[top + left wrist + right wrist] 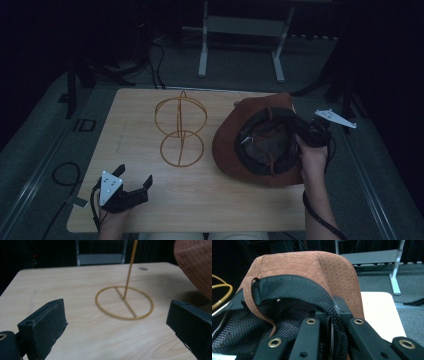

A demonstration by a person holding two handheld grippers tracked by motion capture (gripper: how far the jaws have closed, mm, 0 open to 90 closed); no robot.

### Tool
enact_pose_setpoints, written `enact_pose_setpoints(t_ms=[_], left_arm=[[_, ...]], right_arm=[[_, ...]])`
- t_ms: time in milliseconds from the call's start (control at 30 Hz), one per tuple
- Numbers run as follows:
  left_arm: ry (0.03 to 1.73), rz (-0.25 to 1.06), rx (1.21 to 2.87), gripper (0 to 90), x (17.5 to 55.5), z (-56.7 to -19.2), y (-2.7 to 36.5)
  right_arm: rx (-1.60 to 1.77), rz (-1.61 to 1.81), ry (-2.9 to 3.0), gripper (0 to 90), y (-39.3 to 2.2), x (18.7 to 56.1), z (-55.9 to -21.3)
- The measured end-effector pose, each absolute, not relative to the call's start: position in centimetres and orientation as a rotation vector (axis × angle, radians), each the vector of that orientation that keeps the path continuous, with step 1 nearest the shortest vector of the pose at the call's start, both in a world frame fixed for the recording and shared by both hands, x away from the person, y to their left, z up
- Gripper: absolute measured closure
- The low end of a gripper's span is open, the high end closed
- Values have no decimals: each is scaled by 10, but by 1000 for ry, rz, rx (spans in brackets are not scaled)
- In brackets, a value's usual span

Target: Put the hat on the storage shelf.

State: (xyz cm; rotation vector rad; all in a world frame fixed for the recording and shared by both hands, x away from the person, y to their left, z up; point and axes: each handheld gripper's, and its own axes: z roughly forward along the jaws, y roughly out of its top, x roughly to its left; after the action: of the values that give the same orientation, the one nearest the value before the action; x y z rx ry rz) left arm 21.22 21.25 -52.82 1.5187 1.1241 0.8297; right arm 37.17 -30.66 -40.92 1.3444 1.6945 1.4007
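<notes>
Hat [260,145], brown, upside down at worktop [150,200] right side, right claw [300,131] clenched on its black-lined rim; left claw [135,182] released over near-left corner, wire stand [181,131] beyond.

- Light wood counter [150,200], rounded corners, small dark mark near far edge.
- Gold wire stand [180,131] upright on counter, mid-left: ring base w/ crossbar, thin post, round loops on top.
- Grey metal frame legs [202,55] on floor behind counter.
- Black cables [65,175] on floor, left.
</notes>
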Motion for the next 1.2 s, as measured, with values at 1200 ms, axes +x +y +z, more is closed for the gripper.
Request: enact_pose_setpoints(t_ms=[1200], left_arm=[[671,643,1760,51,273,-422,52]], right_arm=[[1307,1407,1614,839,-322,332,-406]])
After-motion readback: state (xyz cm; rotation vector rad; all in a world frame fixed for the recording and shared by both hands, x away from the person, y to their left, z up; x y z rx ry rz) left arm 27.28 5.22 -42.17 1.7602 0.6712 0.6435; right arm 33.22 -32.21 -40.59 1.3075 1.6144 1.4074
